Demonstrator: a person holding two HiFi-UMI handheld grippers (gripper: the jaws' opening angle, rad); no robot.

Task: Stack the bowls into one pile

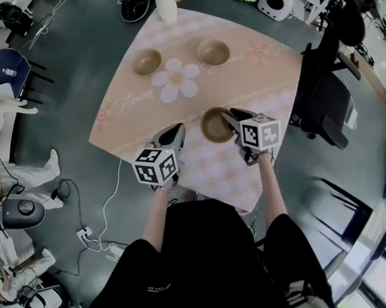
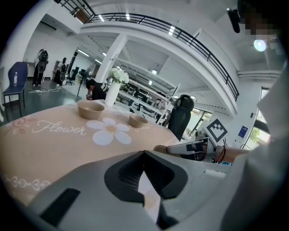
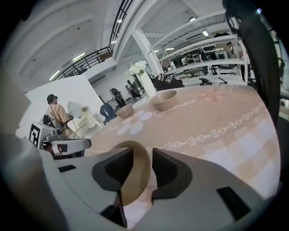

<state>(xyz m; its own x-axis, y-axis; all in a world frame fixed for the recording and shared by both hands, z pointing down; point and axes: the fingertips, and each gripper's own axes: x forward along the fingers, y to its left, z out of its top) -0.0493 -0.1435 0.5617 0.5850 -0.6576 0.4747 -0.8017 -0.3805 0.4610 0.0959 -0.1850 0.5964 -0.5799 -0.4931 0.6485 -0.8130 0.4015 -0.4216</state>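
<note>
My right gripper [image 1: 232,119] stands with its jaws wide astride the rim of the nearest bowl [image 1: 212,127], the pads not pressing its thin wall. My left gripper [image 1: 178,129] hovers beside it, jaws together on nothing. That bowl sits alone on the table [image 1: 126,130], well apart from the far-left bowl [image 1: 147,61] and the far-right bowl [image 1: 213,52], so no pile exists. I judge this fits either a grasp about to close or a bowl just set free, and either way stacking needs a firm pinch on a rim.

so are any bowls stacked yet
No, in the head view the left bowl, right bowl and near bowl all sit apart on the table.
</note>
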